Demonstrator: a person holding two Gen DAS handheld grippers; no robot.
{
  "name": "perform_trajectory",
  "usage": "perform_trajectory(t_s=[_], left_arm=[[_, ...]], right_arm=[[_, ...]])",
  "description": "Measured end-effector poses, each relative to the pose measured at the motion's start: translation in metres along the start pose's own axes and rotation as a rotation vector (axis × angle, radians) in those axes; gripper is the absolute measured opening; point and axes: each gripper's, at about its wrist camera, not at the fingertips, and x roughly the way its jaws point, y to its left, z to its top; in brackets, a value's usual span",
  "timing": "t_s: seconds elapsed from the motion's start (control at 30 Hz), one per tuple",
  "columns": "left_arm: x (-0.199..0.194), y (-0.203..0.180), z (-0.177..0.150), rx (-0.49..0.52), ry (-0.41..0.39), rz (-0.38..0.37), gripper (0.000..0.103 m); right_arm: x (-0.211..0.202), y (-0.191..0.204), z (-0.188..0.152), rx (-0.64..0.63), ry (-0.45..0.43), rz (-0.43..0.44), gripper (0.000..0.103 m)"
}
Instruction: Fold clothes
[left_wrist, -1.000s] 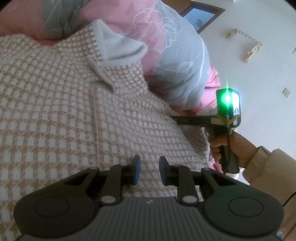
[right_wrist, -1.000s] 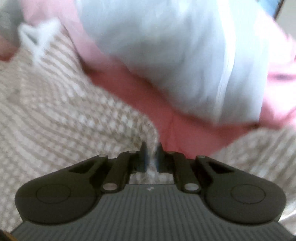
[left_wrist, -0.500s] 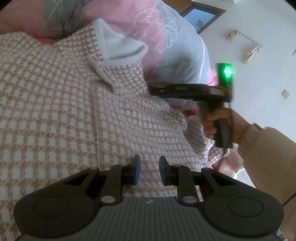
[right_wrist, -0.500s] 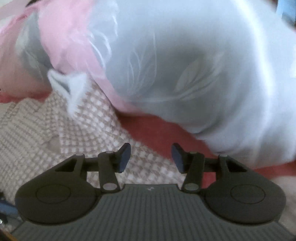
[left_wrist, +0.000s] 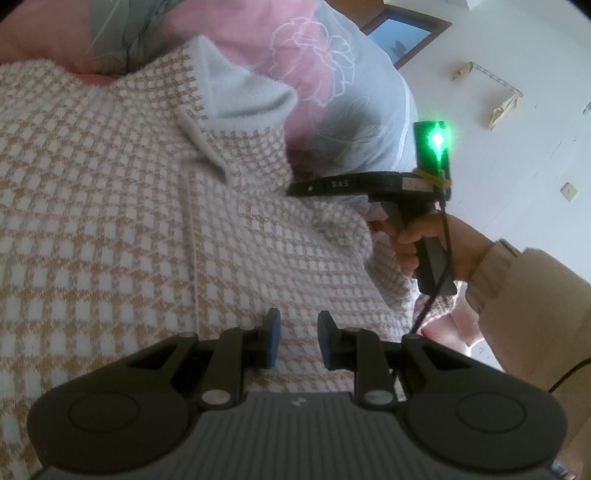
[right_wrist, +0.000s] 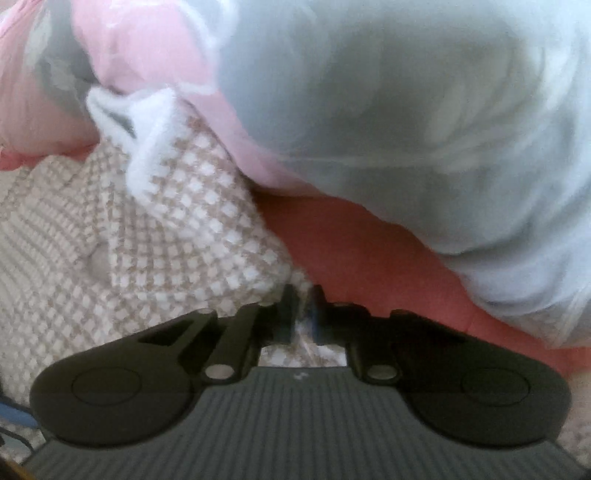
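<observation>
**Right tool clamped on the sweater's edge**

I counted one garment, two tools, one quilt and one framed picture. The garment was a knitted sweater (left_wrist: 122, 206) in a small tan-and-white check with a pale, plain collar (left_wrist: 240, 99) standing up at its far end. It lay spread directly ahead of and beneath my left tool (left_wrist: 295, 338), filling nearly all of that camera's view, with a straight seam running away from the tool's fingers. Beyond the collar the pink and grey flowered quilt (left_wrist: 332, 74) was heaped, and a red sheet (right_wrist: 362, 258) showed ahead of my right tool (right_wrist: 301, 312), between the sweater and the quilt. The framed picture (left_wrist: 402, 37) hung on the white wall far ahead and to the right.

My left tool sat with a narrow gap between its fingers, hovering over the knit with nothing gripped. It was in the same spot as a second before. My right tool, seen off to the right of the left one in my right hand (left_wrist: 424, 240), had opened half a second earlier and had just been closing again. Its fingers were pinched together on a fold of the sweater's edge, with checked cloth bunched just left of them. The green light (left_wrist: 436, 140) on it was lit.
</observation>
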Motion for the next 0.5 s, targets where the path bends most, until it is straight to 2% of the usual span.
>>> perform_trajectory(t_s=[0.07, 0.17, 0.23, 0.37, 0.5], left_arm=[[0.000, 0.000, 0.000, 0.000, 0.000, 0.000, 0.023], [-0.001, 0.001, 0.002, -0.001, 0.000, -0.001, 0.023], [-0.002, 0.002, 0.002, -0.001, 0.001, -0.001, 0.023], [-0.003, 0.003, 0.002, -0.001, 0.000, -0.003, 0.023], [-0.003, 0.002, 0.002, -0.003, 0.000, -0.003, 0.023]], right_arm=[[-0.011, 0.011, -0.004, -0.049, -0.056, -0.055, 0.005], [-0.018, 0.027, -0.010, -0.126, -0.128, -0.190, 0.004], [-0.013, 0.036, -0.013, -0.179, -0.150, -0.259, 0.003], [0.014, 0.038, -0.020, -0.204, -0.134, -0.299, 0.003], [0.015, 0.019, -0.020, -0.070, -0.154, -0.281, 0.004]])
